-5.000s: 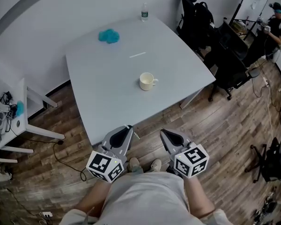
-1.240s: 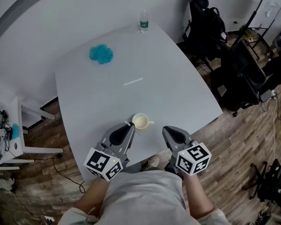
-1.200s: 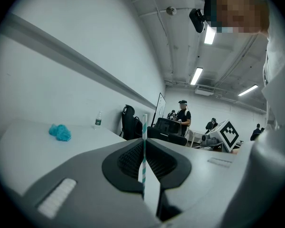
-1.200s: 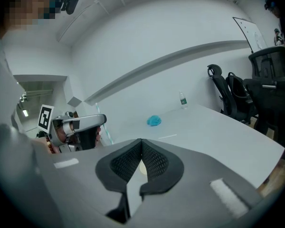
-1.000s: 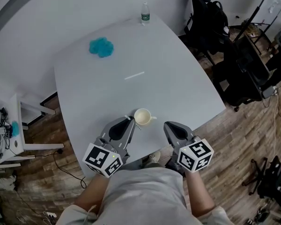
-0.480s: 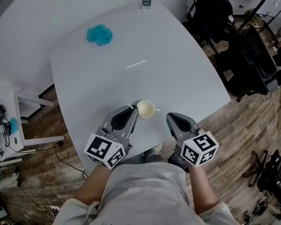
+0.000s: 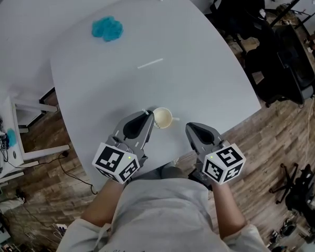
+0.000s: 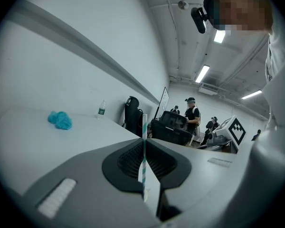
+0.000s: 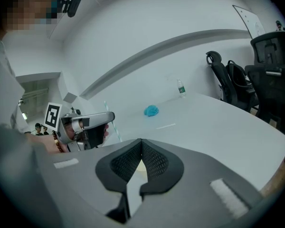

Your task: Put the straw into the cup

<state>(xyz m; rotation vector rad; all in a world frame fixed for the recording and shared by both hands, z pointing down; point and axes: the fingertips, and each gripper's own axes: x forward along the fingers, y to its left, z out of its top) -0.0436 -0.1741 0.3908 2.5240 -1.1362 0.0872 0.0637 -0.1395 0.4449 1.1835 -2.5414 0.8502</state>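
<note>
left tongs (image 7: 145, 115) pinch the striped straw (image 8: 143, 151) beside the cup (image 7: 163, 117); right tongs (image 7: 191, 128) closed, empty.

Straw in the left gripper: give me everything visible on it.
The straw is thin and straight, white with teal stripes, and looks like paper. It is clamped between the jaws of the left gripper, which are shut on its lower part. It stands roughly upright across them, with its upper length sticking out past the tips. In the head view its end sits just left of the cup, near the rim and not inside it. It touches nothing but the jaws.
</note>
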